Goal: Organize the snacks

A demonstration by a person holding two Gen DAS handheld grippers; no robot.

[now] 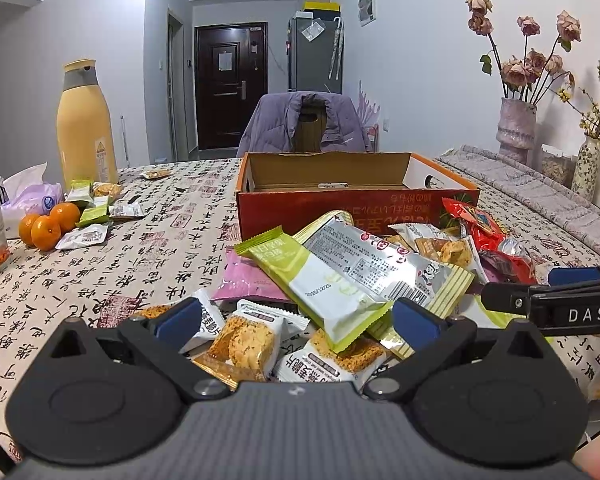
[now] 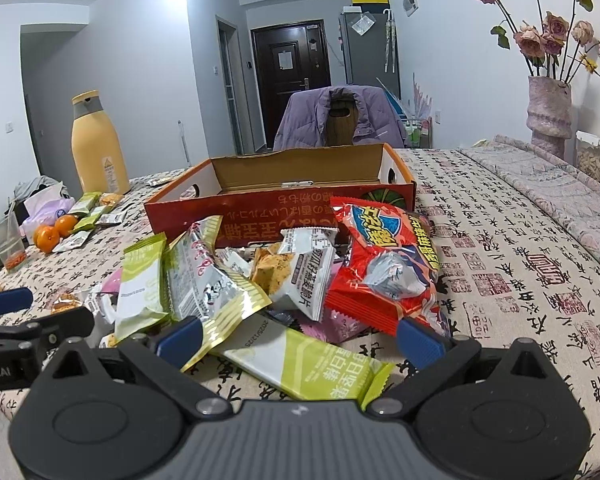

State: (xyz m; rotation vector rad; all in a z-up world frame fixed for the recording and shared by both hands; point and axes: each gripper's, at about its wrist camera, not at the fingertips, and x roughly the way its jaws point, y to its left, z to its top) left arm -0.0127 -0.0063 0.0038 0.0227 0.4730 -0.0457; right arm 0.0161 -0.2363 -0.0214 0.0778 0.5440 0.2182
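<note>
Both grippers hover low over a heap of mixed snack packets (image 1: 364, 276) in the centre of both views, lying on the counter (image 1: 148, 256) with its calligraphy-print cloth. Left gripper (image 1: 296, 316): fingers spread wide, nothing between them, biscuit packets with white wrappers (image 1: 252, 336) just beneath. Right gripper (image 2: 298, 332): fingers likewise apart and empty, a lime-green and white flat wafer packet (image 2: 300, 360) lying between and just below them, a crinkled red foil snack bag (image 2: 384, 268) at centre right. Behind the heap, upper centre, the open red-orange cardboard box (image 1: 340, 200) sits touching or just beside the pile, its inside mostly bare as far as can be seen. More small packets (image 1: 96, 216) and a few oranges (image 1: 48, 224) sit at the left edge, near a tall yellow bottle (image 1: 86, 128).

Step judged: start of sorting, picking the first packet from the heap; nothing held yet. Next move likely calls for lowering one gripper onto a top-lying packet, the green one being nearest the right fingers, pinching a flat edge and carrying it to the box. Slippery overlapping wrappers may drag neighbours along.
</note>
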